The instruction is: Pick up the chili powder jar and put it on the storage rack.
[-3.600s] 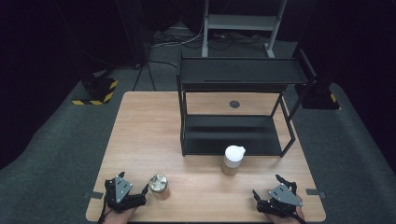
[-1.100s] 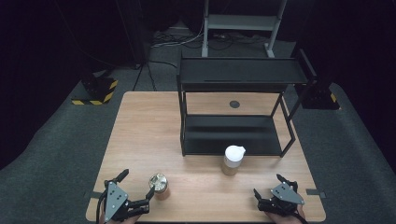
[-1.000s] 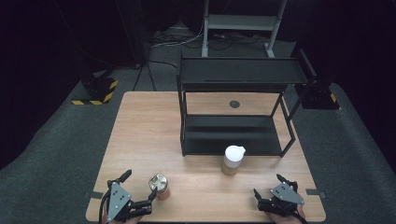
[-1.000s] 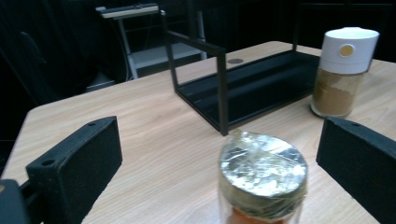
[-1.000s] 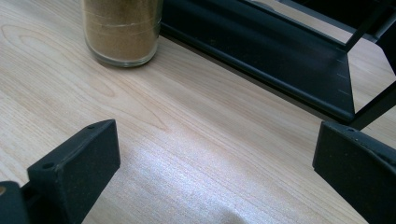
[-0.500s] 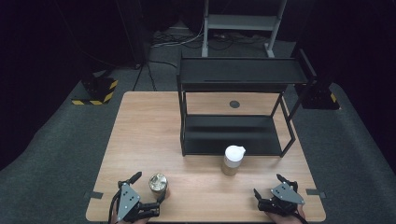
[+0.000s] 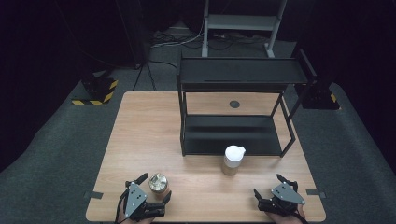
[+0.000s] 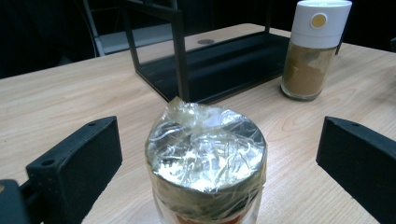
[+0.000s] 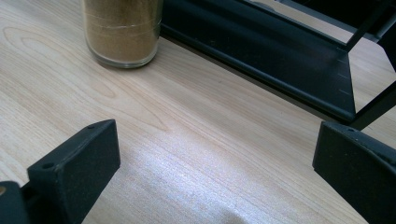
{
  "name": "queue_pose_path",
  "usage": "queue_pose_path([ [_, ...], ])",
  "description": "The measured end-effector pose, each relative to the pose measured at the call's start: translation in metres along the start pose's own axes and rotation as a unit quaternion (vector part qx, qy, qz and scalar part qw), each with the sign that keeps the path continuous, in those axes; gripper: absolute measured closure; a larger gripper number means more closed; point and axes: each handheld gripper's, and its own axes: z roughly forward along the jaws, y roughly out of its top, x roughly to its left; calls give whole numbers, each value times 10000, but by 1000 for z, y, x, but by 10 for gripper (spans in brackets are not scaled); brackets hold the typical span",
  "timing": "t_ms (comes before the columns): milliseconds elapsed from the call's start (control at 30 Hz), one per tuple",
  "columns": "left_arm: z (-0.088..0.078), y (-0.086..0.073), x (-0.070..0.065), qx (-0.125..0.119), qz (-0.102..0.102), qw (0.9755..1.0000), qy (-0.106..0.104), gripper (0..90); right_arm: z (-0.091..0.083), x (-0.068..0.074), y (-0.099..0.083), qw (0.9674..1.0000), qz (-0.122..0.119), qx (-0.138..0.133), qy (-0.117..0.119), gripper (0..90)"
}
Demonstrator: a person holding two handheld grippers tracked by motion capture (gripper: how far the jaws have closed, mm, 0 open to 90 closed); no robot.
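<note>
Because the pictures show a grasp being lined up, each line below gives a reason for a placement.

Left gripper: low left of the high view, jaws spread wide on either side of the foil-capped jar, not touching it; spread that far, I judge, so the pads clear the crinkled wrap before closing.
Foil-capped jar, left gripper view: bottom centre of the frame, upright on the table, midway between the two black jaws, which suits an even squeeze.
Right gripper: low right of the high view, jaws spread, holding nothing; it seems parked at the table edge to leave the way clear.
Spice jar: centre of the high view, upright just before the black shelf, apart from both grippers.
Shelf: its lower tier lies bare, likely the destination.
</note>
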Motion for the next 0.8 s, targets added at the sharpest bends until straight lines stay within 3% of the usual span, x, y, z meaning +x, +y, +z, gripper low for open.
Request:
queue_pose_path([
  [267,-1,-10,4,-100,-207,9997,79,57,0,-1,-1,10000,31,-19,9,0],
  [400,0,-12,8,-103,-271,9996,-26,107,0,-1,-1,10000,53,-17,17,0],
  [800,2,-14,11,-59,-187,9998,-104,319,0,-1,-1,10000,55,-21,19,0],
])
